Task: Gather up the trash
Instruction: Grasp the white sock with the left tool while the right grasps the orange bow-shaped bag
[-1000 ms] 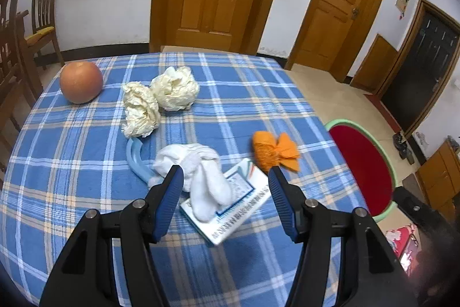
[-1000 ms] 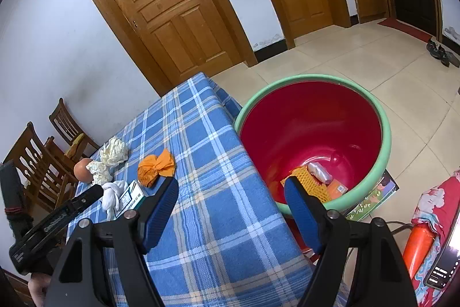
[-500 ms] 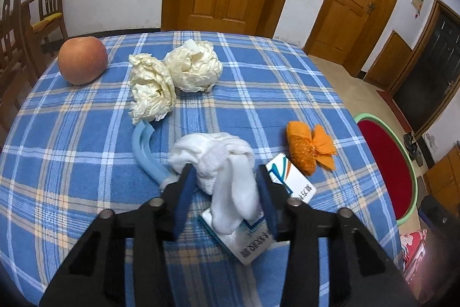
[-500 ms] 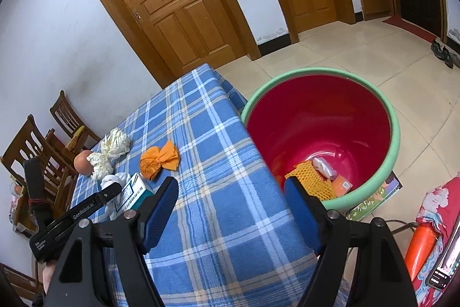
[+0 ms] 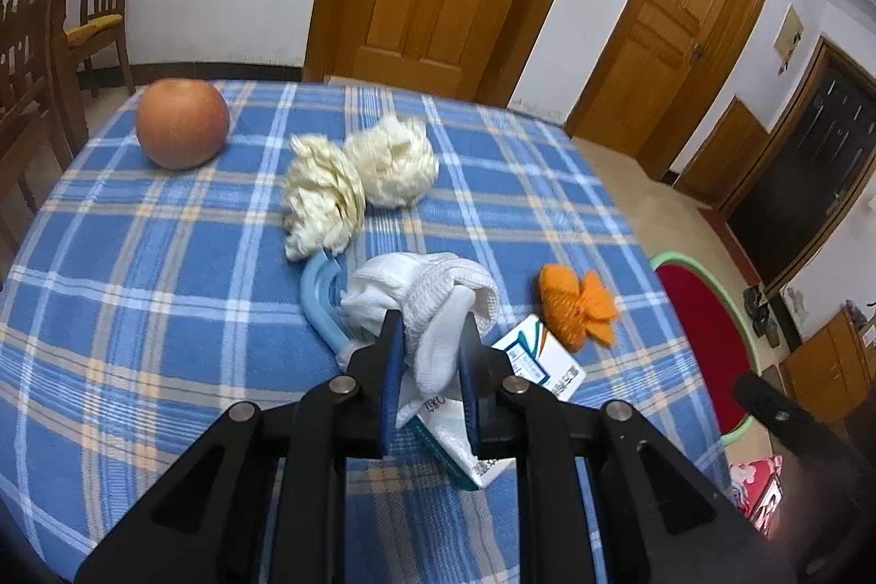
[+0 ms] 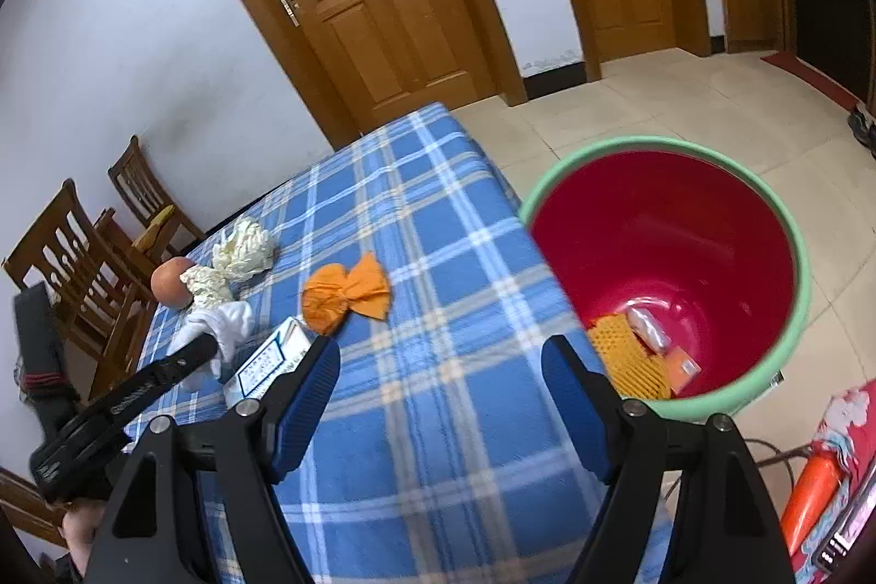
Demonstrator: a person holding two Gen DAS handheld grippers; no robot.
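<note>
The left gripper (image 5: 430,354), jaws closing on the white sock (image 5: 432,305), should pinch only fabric, sparing the box (image 5: 539,365) beneath.

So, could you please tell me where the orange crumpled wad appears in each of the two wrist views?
Left wrist view: the orange wad lies right of centre, on the blue plaid cloth.
Right wrist view: it lies left of centre.
Shared landmark: the small white box beside it.
</note>
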